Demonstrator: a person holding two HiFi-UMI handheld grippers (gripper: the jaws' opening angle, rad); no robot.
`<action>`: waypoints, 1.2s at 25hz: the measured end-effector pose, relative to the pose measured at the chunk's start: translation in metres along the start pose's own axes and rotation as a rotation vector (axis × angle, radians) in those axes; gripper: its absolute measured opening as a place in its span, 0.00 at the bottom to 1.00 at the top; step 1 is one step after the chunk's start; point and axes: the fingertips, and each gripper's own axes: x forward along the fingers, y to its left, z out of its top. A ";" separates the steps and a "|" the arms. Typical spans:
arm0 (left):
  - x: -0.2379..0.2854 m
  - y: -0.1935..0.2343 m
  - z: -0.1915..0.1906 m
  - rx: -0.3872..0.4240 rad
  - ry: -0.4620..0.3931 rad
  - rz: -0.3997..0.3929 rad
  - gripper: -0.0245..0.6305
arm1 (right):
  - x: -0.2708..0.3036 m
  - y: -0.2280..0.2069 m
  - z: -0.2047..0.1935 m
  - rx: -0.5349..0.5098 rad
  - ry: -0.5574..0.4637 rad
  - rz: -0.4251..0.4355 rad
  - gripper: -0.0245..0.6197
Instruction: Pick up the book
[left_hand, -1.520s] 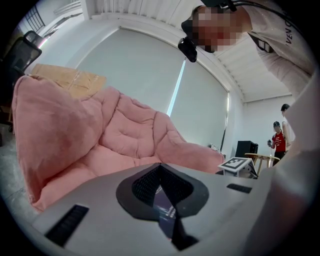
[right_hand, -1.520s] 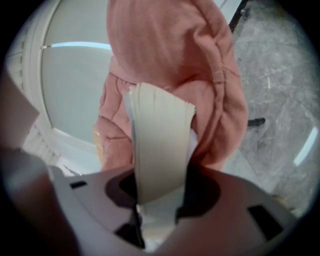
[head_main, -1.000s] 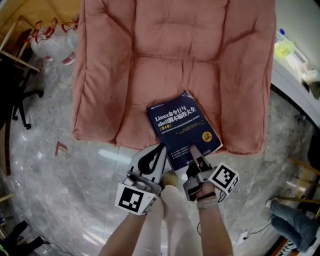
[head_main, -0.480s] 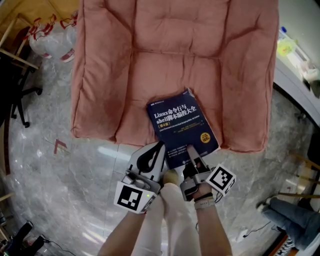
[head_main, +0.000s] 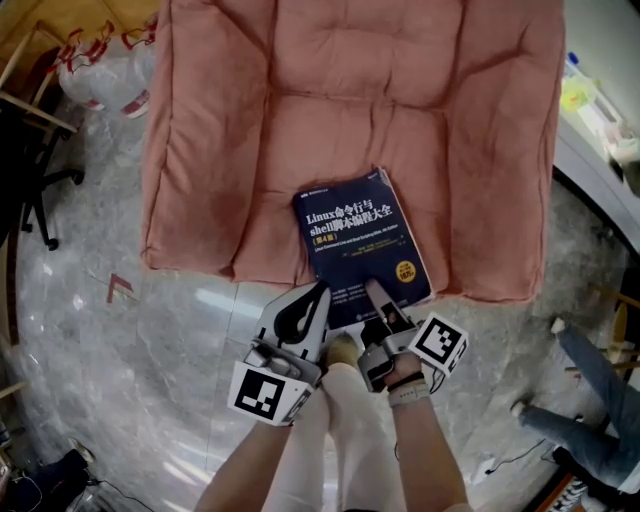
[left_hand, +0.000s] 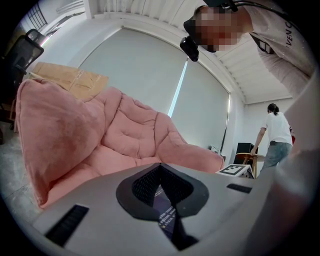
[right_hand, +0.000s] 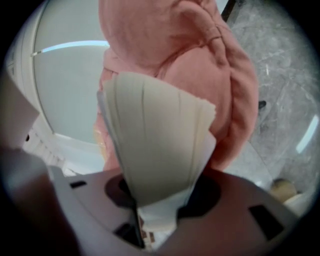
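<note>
The book (head_main: 355, 235) lies cover up on the near slope of the pink cushion (head_main: 350, 90), which sits on the marble floor (head_main: 120, 350). The book's long axis runs away from the person, with the far end swung a little to the left. Both claws come at it from the near short edge, so almost the whole length of the book reaches out ahead of them.

The right claw (head_main: 378, 300) is the one on the job. It pinches that near edge towards the right corner, one jaw over the cover and the other out of sight beneath. The left claw (head_main: 318, 295) sits just beside the near left corner with its jaws pressed together at the tips and, as far as I can judge, nothing between them.

With the pinch at one end, the lift probably turns on that overhang. The far end is likely to sag, and the left claw is the nearer help.

The head view gives the lie of the book but hides the lower jaw. The right gripper view shows the grip: the cream page block (right_hand: 155, 135) rises out of the jaws and fans apart above them, so the pages are loose beyond the pinch. The left gripper view shows only a sliver of printed cover through the slit behind the closed tips.
</note>
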 end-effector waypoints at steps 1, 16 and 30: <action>-0.001 0.001 0.000 -0.001 0.000 0.002 0.06 | 0.000 0.002 0.000 0.002 -0.008 0.010 0.31; -0.006 0.007 0.012 0.003 -0.006 0.003 0.06 | -0.012 0.036 0.001 0.061 -0.085 0.211 0.31; -0.007 0.010 0.040 0.033 -0.038 -0.014 0.06 | -0.029 0.077 0.007 0.052 -0.138 0.323 0.31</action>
